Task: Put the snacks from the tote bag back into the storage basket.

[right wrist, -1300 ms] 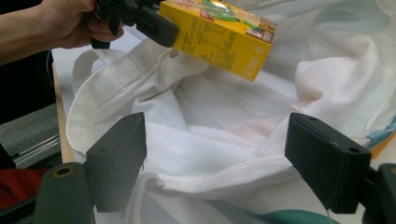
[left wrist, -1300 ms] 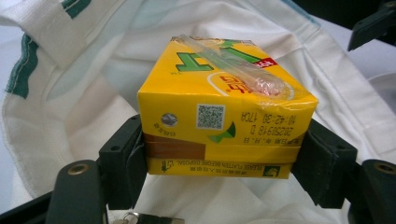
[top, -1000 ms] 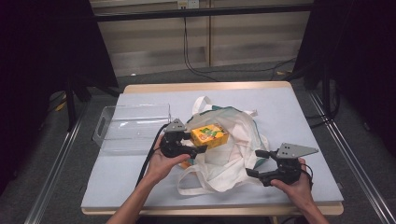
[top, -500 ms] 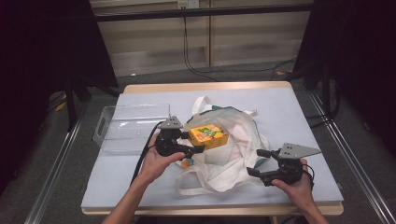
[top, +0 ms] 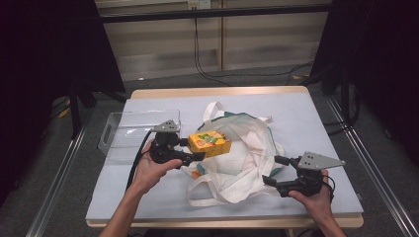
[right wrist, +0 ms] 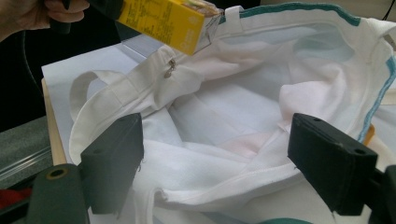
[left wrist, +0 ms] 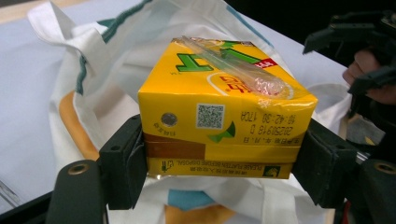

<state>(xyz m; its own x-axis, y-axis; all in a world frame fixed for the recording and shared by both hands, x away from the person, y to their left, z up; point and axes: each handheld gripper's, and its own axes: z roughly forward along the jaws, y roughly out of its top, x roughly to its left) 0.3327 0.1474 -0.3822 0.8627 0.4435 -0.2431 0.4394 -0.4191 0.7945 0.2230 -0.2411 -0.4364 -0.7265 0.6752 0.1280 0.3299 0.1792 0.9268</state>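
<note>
While clamped across its short ends by the left tongs, yellow juice carton now higher and nearer the desk's left edge than a second back, clear of the white tote bag instead of low in its mouth. Near the desk's front edge, right tongs unmoved, spread wide at the bag's rim, fabric between the pads but not pinched. Further in, carton held level above the bag's left side, long axis running between the pads, straw side up in the left gripper view. Beyond, toward the left edge, clear plastic bin on the desk.
</note>
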